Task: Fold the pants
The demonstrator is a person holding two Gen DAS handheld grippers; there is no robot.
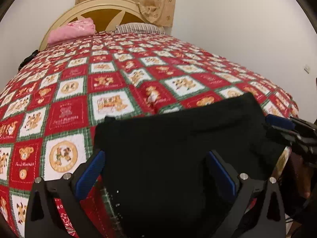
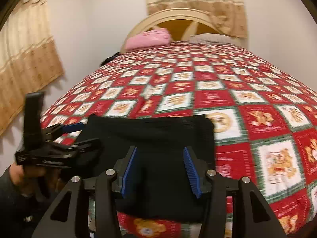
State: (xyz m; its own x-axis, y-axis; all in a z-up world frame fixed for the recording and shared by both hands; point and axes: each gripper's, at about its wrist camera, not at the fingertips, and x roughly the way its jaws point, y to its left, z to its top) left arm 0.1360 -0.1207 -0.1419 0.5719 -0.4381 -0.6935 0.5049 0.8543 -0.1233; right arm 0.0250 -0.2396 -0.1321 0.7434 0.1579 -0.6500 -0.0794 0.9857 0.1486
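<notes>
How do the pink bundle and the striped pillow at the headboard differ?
The pink bundle is plain pink and sits at the left of the headboard; the striped pillow carries thin dark stripes on a pale ground and lies to the right, flatter and lower. Both rest at the head of the bed.

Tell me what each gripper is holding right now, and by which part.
Nothing is held. The left gripper and right gripper both have their fingers spread apart over the folded black pants, which lie loose on the bedspread.
</notes>
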